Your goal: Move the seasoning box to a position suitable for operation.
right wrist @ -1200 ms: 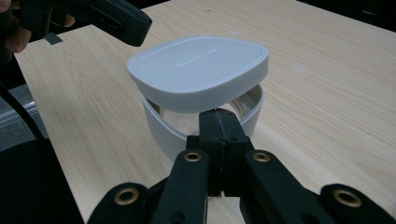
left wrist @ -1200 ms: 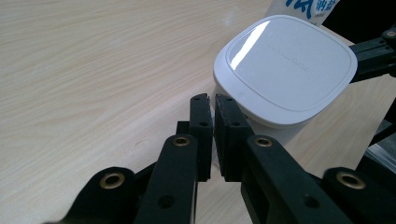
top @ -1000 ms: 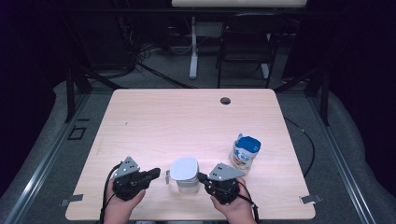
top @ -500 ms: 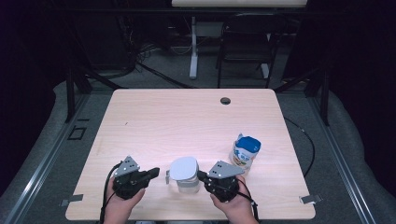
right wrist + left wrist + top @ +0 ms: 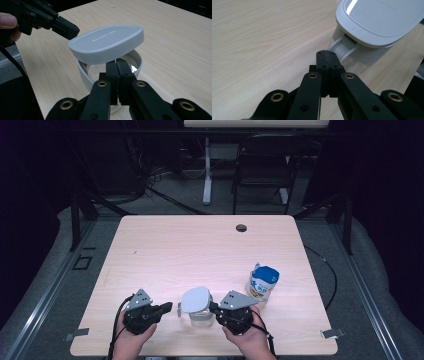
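Bench [image 5: 200, 245] layout same as a second ago; blue-capped bottle [image 5: 262, 282] hasn't moved. Our white container [image 5: 196, 307] sits at the near edge between both claws, and its lid [image 5: 106, 43] now looks tilted up, hinge side toward our left. Right claw [image 5: 116, 65] clenched on the container's rim. Left claw [image 5: 327, 56] clenched, empty, just beside the hinge. We judge opening is underway.

Lab or test room: bare wooden table [image 5: 200, 245] on grey floor, dark surroundings, loose cables [image 5: 150, 172], empty chair [image 5: 262, 165].
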A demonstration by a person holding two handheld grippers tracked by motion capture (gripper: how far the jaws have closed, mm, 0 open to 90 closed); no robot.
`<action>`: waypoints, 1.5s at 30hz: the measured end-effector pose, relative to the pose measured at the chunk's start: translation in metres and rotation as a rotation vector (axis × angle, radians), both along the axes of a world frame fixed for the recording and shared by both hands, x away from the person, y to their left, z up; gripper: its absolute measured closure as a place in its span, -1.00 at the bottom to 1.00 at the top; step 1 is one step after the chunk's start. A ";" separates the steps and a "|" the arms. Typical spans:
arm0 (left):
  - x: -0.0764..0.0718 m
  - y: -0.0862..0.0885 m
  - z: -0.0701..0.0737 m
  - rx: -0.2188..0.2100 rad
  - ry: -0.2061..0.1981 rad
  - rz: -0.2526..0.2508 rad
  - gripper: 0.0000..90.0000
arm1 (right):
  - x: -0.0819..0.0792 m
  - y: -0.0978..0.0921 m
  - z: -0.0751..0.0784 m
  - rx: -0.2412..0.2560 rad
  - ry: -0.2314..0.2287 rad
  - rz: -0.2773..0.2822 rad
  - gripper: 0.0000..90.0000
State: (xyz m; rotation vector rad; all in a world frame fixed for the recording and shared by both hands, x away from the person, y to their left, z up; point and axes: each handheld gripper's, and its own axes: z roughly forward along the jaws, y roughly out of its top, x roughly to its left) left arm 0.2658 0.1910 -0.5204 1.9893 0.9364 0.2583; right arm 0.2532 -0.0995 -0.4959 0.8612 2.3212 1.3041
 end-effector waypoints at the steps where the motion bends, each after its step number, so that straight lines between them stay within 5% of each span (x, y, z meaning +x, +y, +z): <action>1: 0.000 -0.001 0.000 -0.004 0.001 0.000 1.00 | 0.000 0.001 0.001 -0.002 -0.002 0.001 0.98; 45: -0.008 -0.010 0.001 0.017 -0.004 -0.033 1.00 | 0.000 0.024 0.024 0.020 -0.039 0.036 0.98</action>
